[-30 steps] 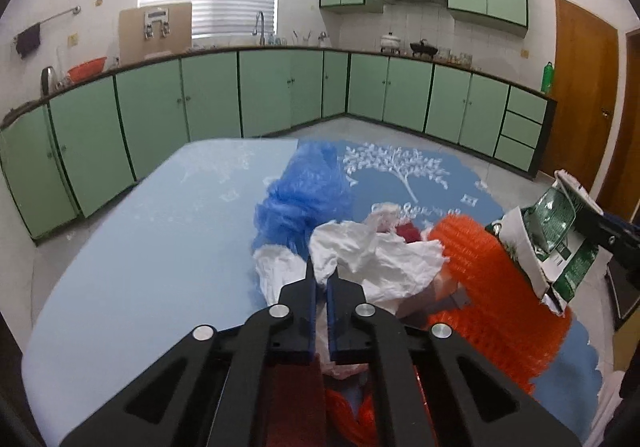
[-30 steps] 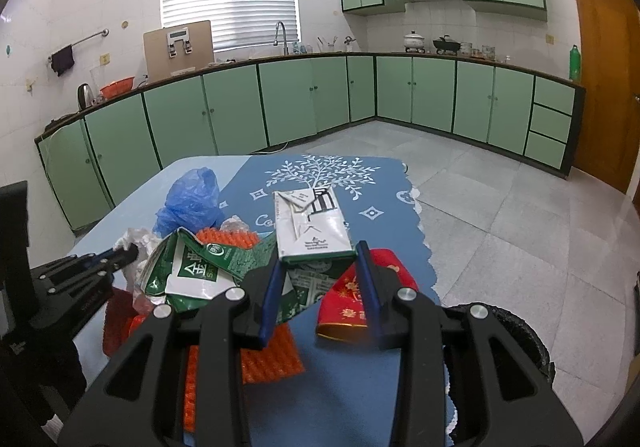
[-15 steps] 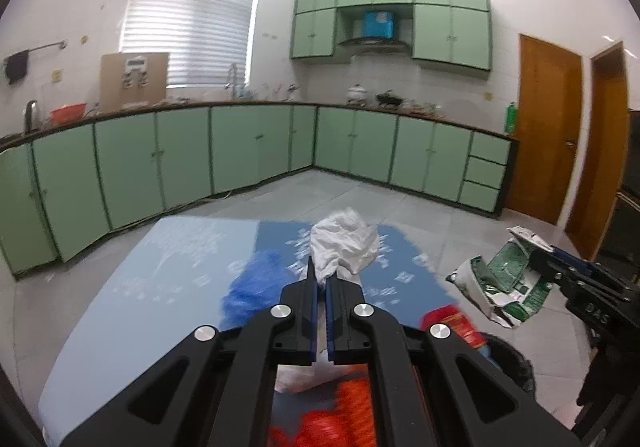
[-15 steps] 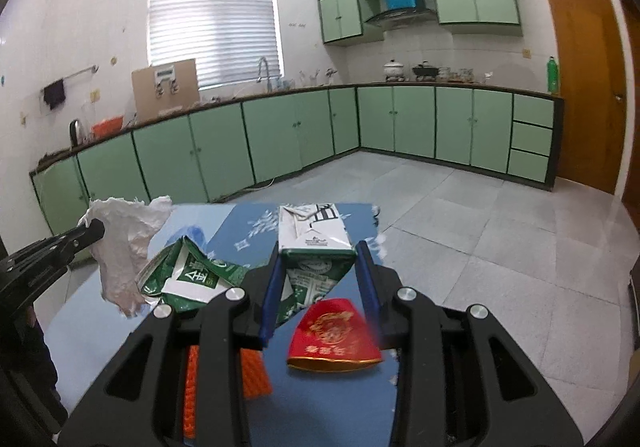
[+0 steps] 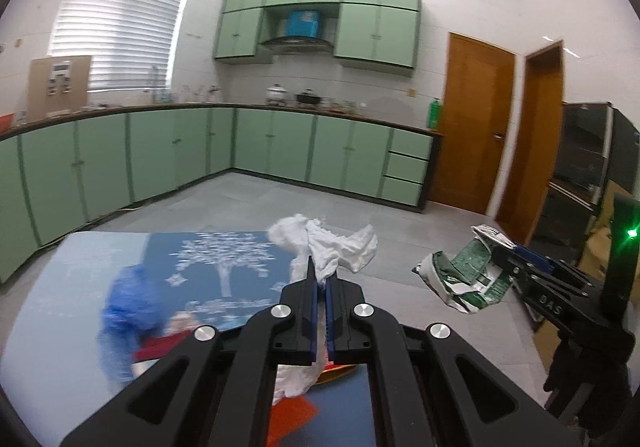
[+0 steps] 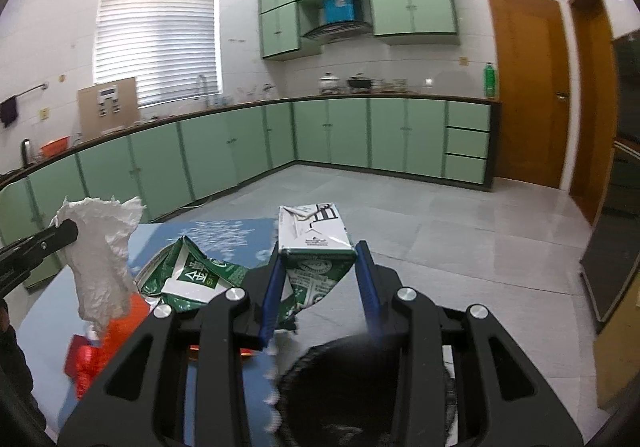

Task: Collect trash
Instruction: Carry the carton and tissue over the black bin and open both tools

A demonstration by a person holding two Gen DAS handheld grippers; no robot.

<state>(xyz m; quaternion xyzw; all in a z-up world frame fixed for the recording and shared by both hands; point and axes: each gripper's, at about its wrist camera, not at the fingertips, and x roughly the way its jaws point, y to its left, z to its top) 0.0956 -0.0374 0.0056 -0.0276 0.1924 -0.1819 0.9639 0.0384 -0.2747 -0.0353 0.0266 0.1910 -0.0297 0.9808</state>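
Currently the left gripper, jaws clamped on crumpled tissue at frame centre, and the right gripper, jaws gripping a flattened carton, carry trash above the counter. Next: position over the dark bin, lower centre, and release.

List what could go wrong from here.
1. The white tissue is pinched only at one fold by the left gripper; its loose tail could snag or tear off.
2. The crushed carton in the right gripper trails a torn green wrapper that might drop beside the black bin.
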